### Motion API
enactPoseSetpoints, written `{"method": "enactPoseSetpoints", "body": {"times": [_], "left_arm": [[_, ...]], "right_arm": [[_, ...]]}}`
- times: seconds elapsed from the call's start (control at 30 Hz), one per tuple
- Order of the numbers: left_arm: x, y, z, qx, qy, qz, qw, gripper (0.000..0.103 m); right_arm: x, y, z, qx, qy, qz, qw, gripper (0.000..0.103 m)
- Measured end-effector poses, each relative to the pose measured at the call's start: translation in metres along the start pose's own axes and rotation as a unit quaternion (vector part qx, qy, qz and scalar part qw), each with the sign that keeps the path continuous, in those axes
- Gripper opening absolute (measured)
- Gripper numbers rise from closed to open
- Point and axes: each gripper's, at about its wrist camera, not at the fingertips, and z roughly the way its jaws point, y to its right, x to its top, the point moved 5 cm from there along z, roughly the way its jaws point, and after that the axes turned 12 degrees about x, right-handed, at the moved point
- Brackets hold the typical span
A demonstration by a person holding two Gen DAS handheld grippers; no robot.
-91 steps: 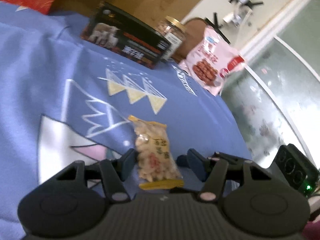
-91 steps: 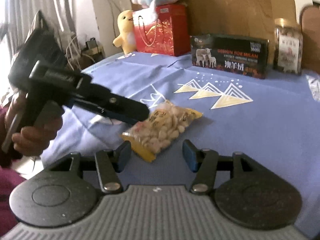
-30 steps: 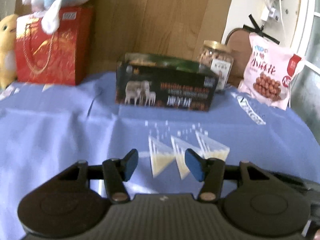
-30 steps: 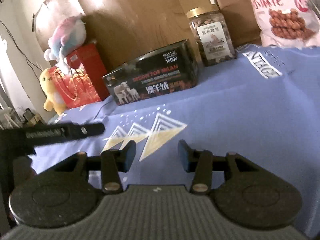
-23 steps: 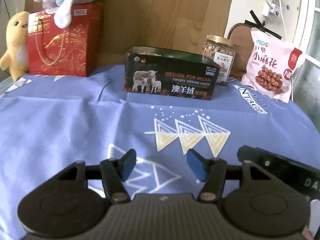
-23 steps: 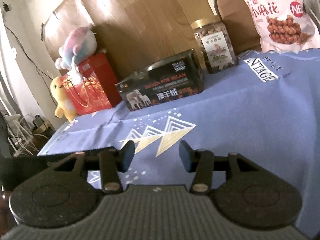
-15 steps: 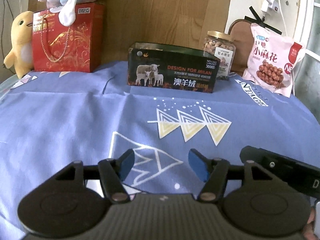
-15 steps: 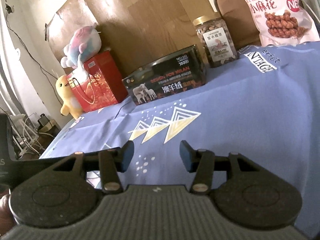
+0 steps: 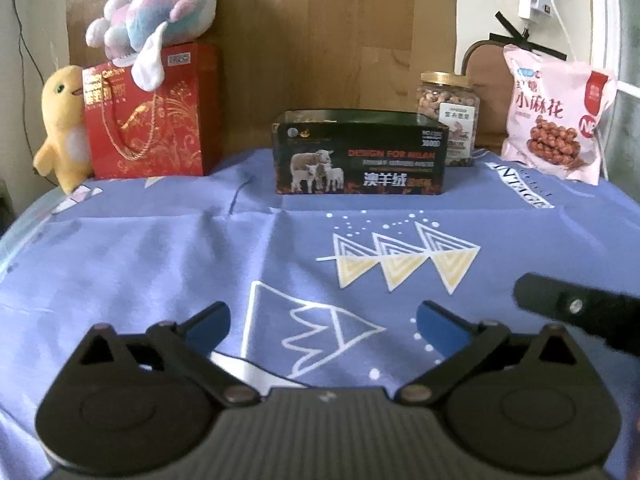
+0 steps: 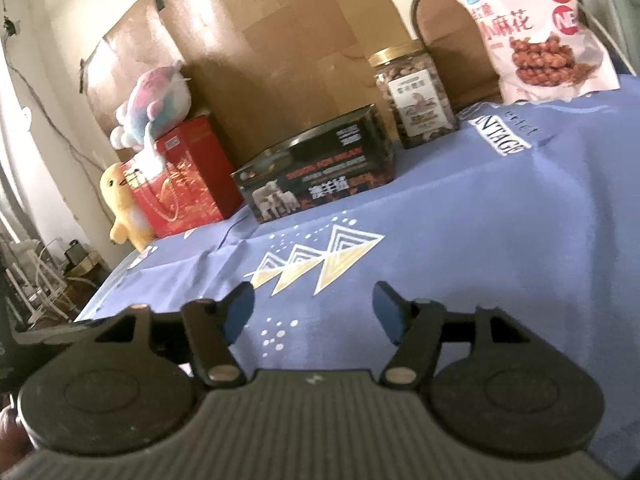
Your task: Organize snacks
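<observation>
A black box with sheep printed on it stands at the back of the blue tablecloth. To its right are a clear jar of nuts with a gold lid and a pink bag of fried twists. My left gripper is open and empty, low over the near part of the cloth. My right gripper is open and empty too, its finger showing at the right of the left wrist view. No peanut packet is in view.
A red gift bag stands at the back left with a pastel plush on top and a yellow duck plush beside it. A wooden board backs the table. Cables and clutter lie beyond the table's left edge.
Both grippers have left the peanut packet, risen and turned toward the back row of snacks. Over the last half second my left gripper's jaws have opened wider.
</observation>
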Motion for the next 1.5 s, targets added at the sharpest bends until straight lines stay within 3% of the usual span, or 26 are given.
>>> {"method": "enactPoseSetpoints", "body": {"times": [0.17, 0.53, 1.0, 1.5], "left_arm": [[0.0, -0.001, 0.0, 0.016, -0.008, 0.006, 0.9998, 0.103], [0.003, -0.005, -0.005, 0.059, 0.012, 0.027, 0.9978, 0.103], [0.002, -0.014, -0.003, 0.146, 0.042, 0.064, 0.9863, 0.103], [-0.008, -0.014, 0.008, 0.172, 0.02, 0.092, 0.9806, 0.103]], "right_arm": [[0.002, 0.001, -0.003, -0.004, 0.007, 0.005, 1.0, 0.08], [0.001, 0.0, -0.003, -0.004, 0.006, 0.014, 1.0, 0.082], [-0.002, 0.0, -0.004, -0.001, 0.004, 0.025, 1.0, 0.084], [-0.006, 0.005, -0.001, 0.001, -0.005, 0.041, 0.999, 0.085]]}}
